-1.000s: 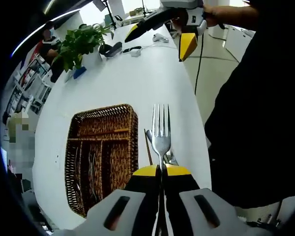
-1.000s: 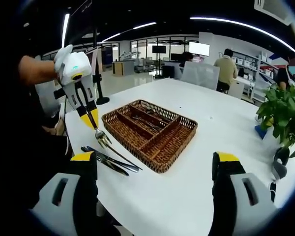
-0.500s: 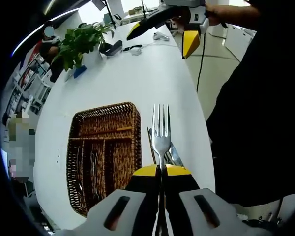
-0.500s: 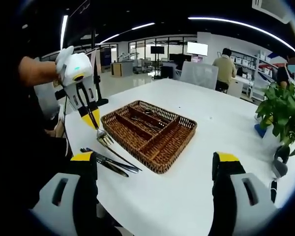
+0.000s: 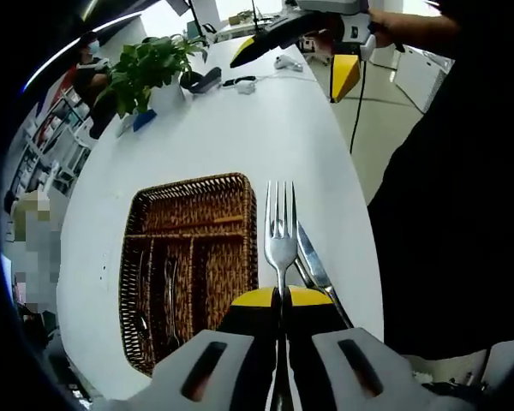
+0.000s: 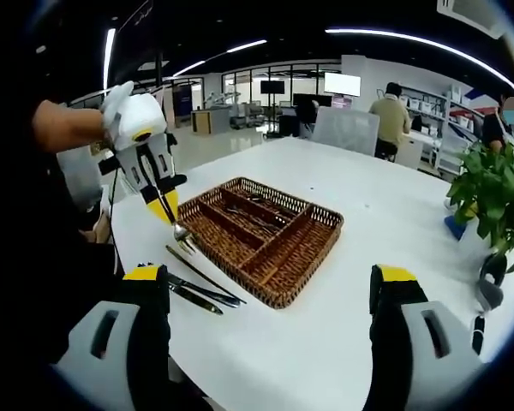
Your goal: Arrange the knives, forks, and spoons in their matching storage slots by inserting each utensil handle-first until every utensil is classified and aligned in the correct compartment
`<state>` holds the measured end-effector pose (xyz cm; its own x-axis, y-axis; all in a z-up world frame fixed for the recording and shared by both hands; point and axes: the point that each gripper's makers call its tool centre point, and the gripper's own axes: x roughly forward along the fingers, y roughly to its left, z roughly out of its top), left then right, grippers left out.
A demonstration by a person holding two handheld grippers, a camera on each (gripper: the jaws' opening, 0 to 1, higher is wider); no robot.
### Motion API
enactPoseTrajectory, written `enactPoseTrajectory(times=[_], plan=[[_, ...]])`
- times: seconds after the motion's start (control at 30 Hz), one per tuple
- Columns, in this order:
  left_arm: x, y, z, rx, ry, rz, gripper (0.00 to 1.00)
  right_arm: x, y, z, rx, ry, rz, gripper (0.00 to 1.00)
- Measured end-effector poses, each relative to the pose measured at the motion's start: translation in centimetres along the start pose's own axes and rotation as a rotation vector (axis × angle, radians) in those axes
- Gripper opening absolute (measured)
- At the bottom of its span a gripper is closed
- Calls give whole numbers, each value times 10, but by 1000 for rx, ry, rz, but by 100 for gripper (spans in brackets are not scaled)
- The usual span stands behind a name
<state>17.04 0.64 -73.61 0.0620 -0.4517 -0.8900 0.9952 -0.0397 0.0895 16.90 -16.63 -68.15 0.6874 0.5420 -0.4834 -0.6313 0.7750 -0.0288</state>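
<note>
We see the fork [image 5: 280, 235] pinched by its handle between the pressed-together jaws of the left gripper [image 5: 282, 297], tines pointing away from the camera. In the right gripper view the same fork [image 6: 182, 233] hangs tines-down from the left gripper [image 6: 165, 210], just above the near corner of the wicker tray [image 6: 278, 282].

The wicker tray [image 5: 231, 184] sits on the white worktop [image 5: 240, 128], near the worktop edge closest to the person. We note dividers splitting it into long compartments; utensils lie in some of them, but we cannot tell their types. Loose knives [image 6: 197, 289] lie on the worktop between the tray and that near edge, just beside the tray's side. In the left gripper view one knife [image 5: 313, 261] shows just right of the fork.

The right gripper [image 6: 270, 287] has its jaws spread wide and holds nothing; in the left gripper view it [image 5: 304, 56] hangs above the far end of the worktop, held by a hand.

A potted plant [image 5: 146, 68] stands at the far end of the worktop, with small dark devices [image 5: 207, 80] beside it.
</note>
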Motion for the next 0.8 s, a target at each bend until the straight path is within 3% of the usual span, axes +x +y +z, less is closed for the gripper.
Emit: enactPoseTrajectory(times=[0.07, 0.8], plan=[[1, 4, -1, 30, 5, 13, 0, 1, -1, 0, 1, 1, -1, 100], [3, 42, -2, 34, 0, 13, 0, 6, -11, 0, 28, 9, -17, 100]])
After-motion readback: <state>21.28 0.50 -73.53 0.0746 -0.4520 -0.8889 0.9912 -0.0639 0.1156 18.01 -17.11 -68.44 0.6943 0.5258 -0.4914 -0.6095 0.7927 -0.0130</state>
